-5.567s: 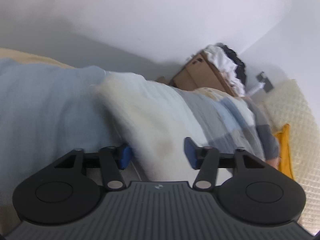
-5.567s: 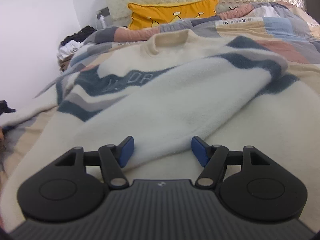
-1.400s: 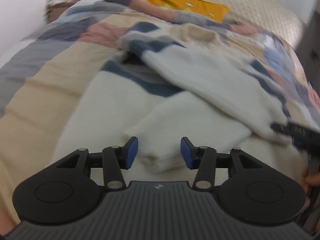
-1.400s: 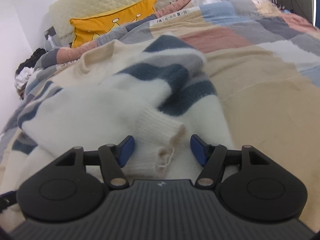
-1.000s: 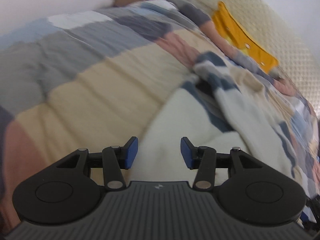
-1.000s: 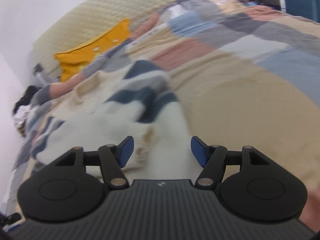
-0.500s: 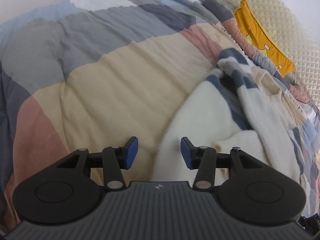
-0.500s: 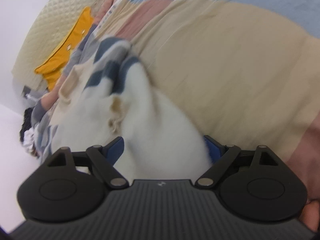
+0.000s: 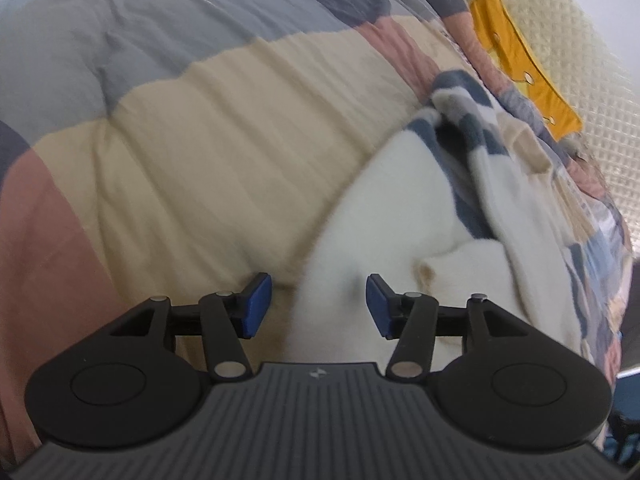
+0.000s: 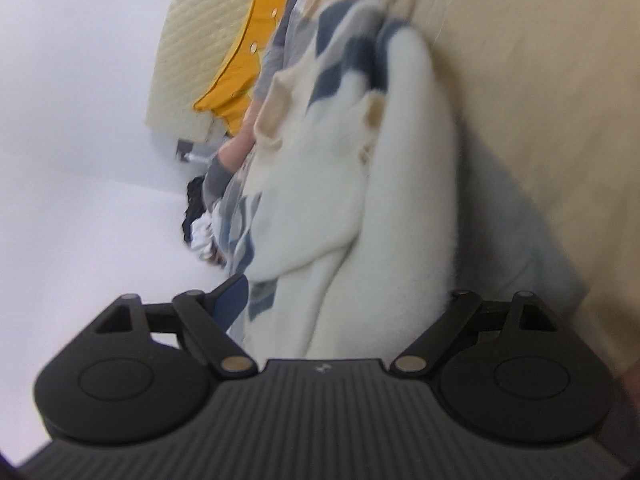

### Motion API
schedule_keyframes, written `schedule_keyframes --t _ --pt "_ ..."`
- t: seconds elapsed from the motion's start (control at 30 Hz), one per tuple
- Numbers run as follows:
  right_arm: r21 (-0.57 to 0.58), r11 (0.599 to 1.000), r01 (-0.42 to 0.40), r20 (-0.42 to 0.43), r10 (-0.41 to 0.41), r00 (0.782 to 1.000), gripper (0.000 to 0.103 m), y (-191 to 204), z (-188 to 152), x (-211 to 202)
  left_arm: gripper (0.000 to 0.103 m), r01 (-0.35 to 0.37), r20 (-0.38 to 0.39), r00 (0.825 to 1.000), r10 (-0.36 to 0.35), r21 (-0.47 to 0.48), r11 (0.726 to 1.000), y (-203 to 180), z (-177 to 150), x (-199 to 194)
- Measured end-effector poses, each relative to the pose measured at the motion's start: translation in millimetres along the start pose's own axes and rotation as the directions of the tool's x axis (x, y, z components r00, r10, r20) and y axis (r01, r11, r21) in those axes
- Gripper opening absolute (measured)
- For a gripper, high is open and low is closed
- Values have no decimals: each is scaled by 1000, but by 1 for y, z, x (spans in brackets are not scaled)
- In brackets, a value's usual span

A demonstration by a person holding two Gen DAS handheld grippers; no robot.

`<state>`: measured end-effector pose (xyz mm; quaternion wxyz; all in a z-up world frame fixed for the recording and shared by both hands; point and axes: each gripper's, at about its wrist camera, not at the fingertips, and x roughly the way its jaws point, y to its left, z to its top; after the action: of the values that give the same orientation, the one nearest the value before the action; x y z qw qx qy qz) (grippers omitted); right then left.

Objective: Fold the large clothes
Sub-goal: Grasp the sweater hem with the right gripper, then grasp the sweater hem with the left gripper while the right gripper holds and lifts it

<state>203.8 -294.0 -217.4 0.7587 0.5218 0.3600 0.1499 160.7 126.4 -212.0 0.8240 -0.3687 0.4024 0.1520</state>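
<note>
Patchwork quilt (image 9: 200,152) in beige, grey, pink & blue blocks covers the bed; on it lies a cream sweater (image 9: 384,208) w/ navy & grey stripes, sleeves folded in over the body, ribbed cuff (image 9: 428,268) lying on top

Left gripper (image 9: 316,306) sits low over the sweater's bottom edge, jaws opening: left blue pad over bare quilt, right pad over the white knit, hem edge running between them, pads not pressing on it

Right gripper (image 10: 344,304) is rolled sideways, jaws spread wide w/ a thick bunch of the sweater (image 10: 352,208) between them; right pad hidden behind the knit, so contact can't be told, no clear pinch

Further back: yellow cushion (image 9: 520,60) against a quilted cream headboard (image 9: 580,52), white wall (image 10: 80,120) beside the bed
</note>
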Motion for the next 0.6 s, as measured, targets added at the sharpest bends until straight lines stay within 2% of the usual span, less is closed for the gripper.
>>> schedule_keyframes --t 0.1,0.17,0.23,0.33,0.37,0.4,0.5,0.6 --pt "-26 997 69 4 -69 998 86 1 -2 4 59 98 -40 994 -99 -15 995 -2 -3 3" --pt "-10 996 87 2 -87 996 86 -3 -1 6 59 188 -74 979 -191 -57 981 -1 -5 5" --pt "-18 994 112 -8 -112 994 76 -5 -1 9 60 227 -67 970 -232 -69 971 -2 -6 4" --pt "-36 984 172 -23 -173 985 48 -8 -2 11 60 237 -68 968 -241 -64 969 -5 -8 3" --pt "-35 980 193 -22 -194 981 30 -9 -2 10 60 225 -72 971 -229 -56 973 -6 -9 4" --pt "-26 977 214 -18 -214 977 26 -10 -1 9 60 206 -78 975 -209 -46 978 -8 -9 6" --pt "-5 987 159 18 -159 987 23 -10 -2 1 60 175 -107 978 -176 -24 984 -10 -12 11" --pt "-58 998 20 75 -16 997 23 7 0 -8 60 169 -108 980 -167 7 986 -10 -13 12"
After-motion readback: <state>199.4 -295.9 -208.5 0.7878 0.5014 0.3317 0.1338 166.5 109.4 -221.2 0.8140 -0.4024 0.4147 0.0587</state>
